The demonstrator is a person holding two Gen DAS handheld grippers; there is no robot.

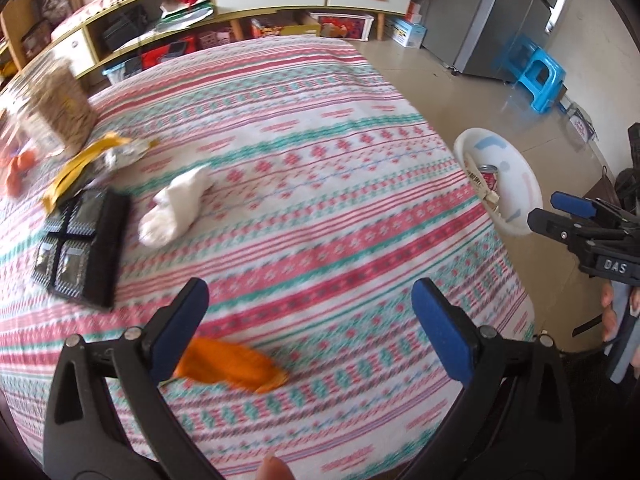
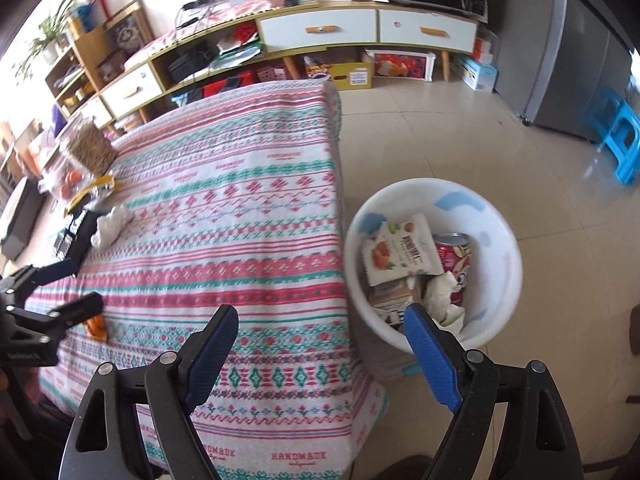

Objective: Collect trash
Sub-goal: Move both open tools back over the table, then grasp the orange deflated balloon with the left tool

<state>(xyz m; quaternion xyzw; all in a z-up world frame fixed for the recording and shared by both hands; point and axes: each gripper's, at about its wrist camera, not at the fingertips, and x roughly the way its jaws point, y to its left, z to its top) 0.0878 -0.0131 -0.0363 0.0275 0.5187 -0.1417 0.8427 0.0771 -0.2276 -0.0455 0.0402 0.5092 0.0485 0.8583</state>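
Observation:
My left gripper [image 1: 310, 332] is open and empty above the patterned tablecloth [image 1: 320, 160], with an orange wrapper [image 1: 234, 364] lying just beside its left finger. A crumpled white tissue [image 1: 176, 208], a yellow wrapper [image 1: 92, 164] and a black box [image 1: 84, 240] lie further left. My right gripper [image 2: 320, 356] is open and empty over the table's right edge, next to the white basin [image 2: 500, 232] on the floor. The basin holds a snack packet [image 2: 400, 252], a red can [image 2: 452, 252] and crumpled paper [image 2: 444, 296]. It also shows in the left wrist view [image 1: 516, 168].
A clear bag of snacks [image 1: 60, 108] stands at the table's far left. A blue plastic stool [image 2: 620, 140] and a grey fridge [image 2: 580, 60] are at the right. A long low cabinet [image 2: 320, 32] runs behind the table.

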